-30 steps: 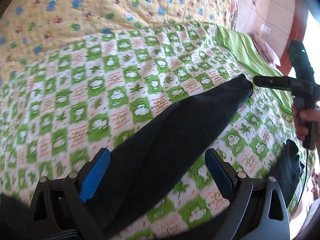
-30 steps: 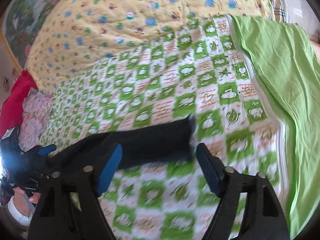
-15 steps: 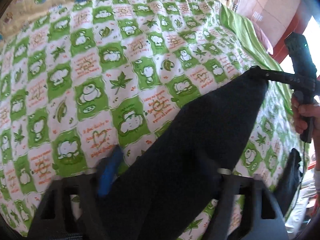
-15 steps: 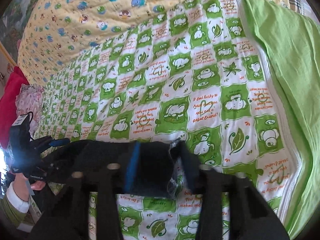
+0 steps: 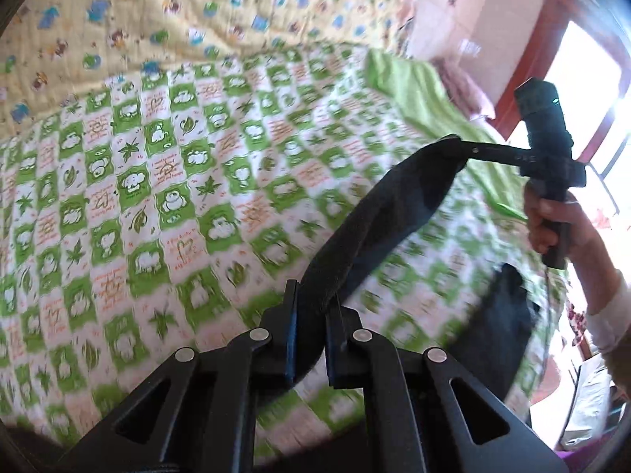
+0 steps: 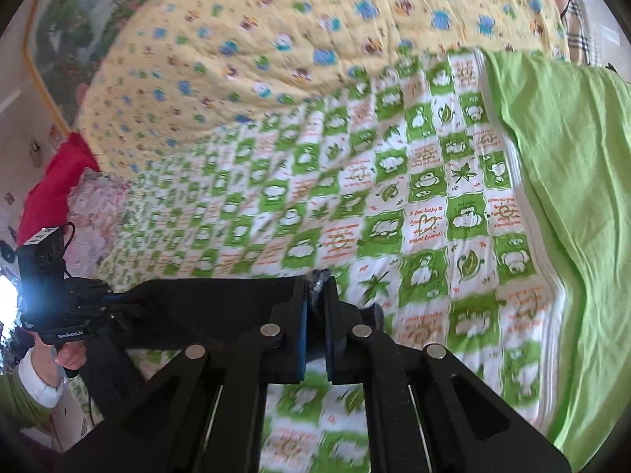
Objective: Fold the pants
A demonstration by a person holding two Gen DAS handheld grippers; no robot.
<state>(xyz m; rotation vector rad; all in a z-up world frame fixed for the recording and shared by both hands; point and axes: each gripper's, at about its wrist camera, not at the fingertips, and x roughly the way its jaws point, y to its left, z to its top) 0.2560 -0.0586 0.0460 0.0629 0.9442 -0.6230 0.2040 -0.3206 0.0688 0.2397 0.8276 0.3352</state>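
The black pants [image 5: 390,213] hang stretched between my two grippers, lifted above the bed. My left gripper [image 5: 311,303] is shut on one end of the pants. In the left wrist view the right gripper [image 5: 459,144] pinches the far end. My right gripper [image 6: 315,295] is shut on the pants [image 6: 213,307], and in its view the left gripper [image 6: 114,303] holds the other end at the far left. More black cloth [image 5: 501,327] droops at the lower right of the left wrist view.
The bed carries a green and white checked sheet [image 6: 394,197], a yellow patterned quilt [image 6: 256,39] behind it and a plain green cloth [image 6: 560,157] on the right. A red pillow [image 6: 51,193] lies at the left. A window [image 5: 583,90] is at the right.
Both grippers have closed on the pants, which lay on the bed one second ago. The pants are now lifted off the sheet and stretched between the grippers.
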